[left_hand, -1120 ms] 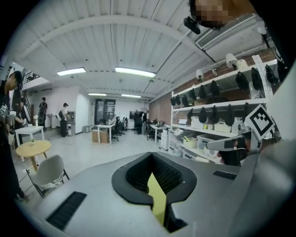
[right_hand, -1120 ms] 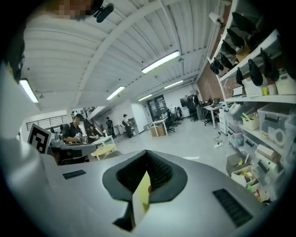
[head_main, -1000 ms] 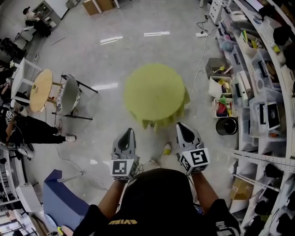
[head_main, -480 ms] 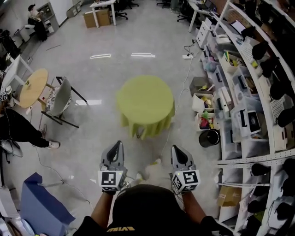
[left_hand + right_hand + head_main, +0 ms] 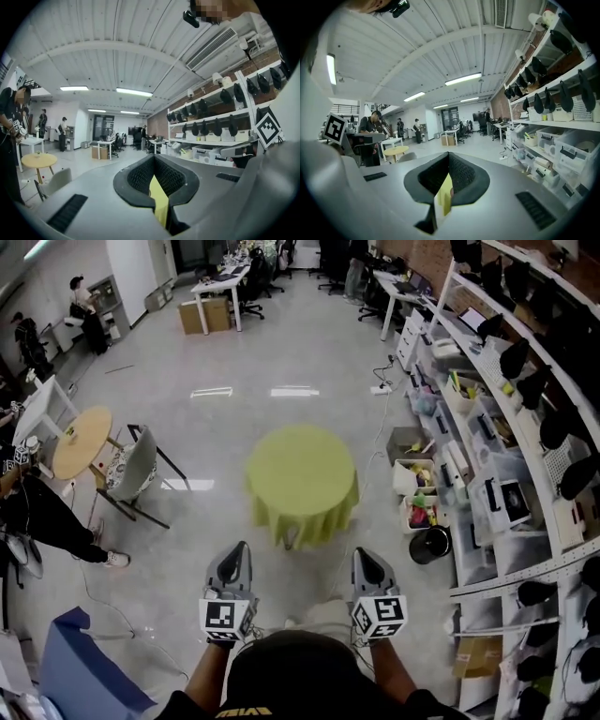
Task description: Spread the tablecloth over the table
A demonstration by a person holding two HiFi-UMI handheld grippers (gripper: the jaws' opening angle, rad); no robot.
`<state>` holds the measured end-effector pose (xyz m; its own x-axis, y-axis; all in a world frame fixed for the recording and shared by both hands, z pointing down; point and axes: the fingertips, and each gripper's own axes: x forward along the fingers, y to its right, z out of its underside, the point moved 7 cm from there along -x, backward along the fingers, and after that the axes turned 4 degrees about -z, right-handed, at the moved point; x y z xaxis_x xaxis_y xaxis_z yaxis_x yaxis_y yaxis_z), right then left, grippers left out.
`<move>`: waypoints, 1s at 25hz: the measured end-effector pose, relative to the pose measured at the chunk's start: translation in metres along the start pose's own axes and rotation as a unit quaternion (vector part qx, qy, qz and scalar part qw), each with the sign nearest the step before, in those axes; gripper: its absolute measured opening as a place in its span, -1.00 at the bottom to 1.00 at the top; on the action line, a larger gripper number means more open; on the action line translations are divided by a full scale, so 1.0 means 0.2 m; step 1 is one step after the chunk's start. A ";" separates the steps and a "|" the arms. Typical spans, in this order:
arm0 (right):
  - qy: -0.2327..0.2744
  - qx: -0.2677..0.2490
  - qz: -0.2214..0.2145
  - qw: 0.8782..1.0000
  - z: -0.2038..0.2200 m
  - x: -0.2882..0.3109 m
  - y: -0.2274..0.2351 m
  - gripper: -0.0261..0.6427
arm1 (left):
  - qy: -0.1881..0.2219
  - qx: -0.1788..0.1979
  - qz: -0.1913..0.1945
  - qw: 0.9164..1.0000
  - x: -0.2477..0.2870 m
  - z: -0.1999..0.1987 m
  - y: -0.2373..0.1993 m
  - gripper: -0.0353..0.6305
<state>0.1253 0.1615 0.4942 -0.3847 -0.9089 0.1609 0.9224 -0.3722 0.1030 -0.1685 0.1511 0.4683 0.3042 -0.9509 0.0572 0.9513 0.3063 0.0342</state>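
My left gripper (image 5: 235, 552) and right gripper (image 5: 365, 557) clenched, empty. Yellow-green tablecloth (image 5: 300, 470) at 12 o'clock, well apart: round, no long axis, hem down.

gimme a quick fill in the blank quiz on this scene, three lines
1. Seen in the head view, the spread yellow-green tablecloth has a ____ top.
2. The left gripper and the right gripper both have their jaws ____.
3. In the head view, the shelves stand to the ____ of the tablecloth.

Missing words: round; shut; right
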 end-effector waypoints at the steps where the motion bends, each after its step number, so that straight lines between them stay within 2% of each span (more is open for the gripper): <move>1: -0.003 0.001 -0.001 1.000 0.00 0.01 0.00 -0.92 | 0.001 0.003 0.000 1.000 0.00 0.00 0.00 -0.84; 13: -0.009 -0.037 -0.019 0.999 -0.06 0.05 -0.12 -0.92 | 0.003 -0.028 -0.020 0.999 -0.06 0.06 -0.09 -0.84; 25: -0.011 -0.036 -0.020 0.999 -0.04 0.06 -0.19 -0.92 | -0.003 -0.019 -0.009 1.000 -0.12 0.06 -0.13 -0.84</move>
<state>0.0854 0.1638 0.4835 -0.4210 -0.8891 0.1799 0.9061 -0.4212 0.0387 -0.2007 0.1656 0.4789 0.2877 -0.9557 0.0621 0.9576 0.2881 -0.0031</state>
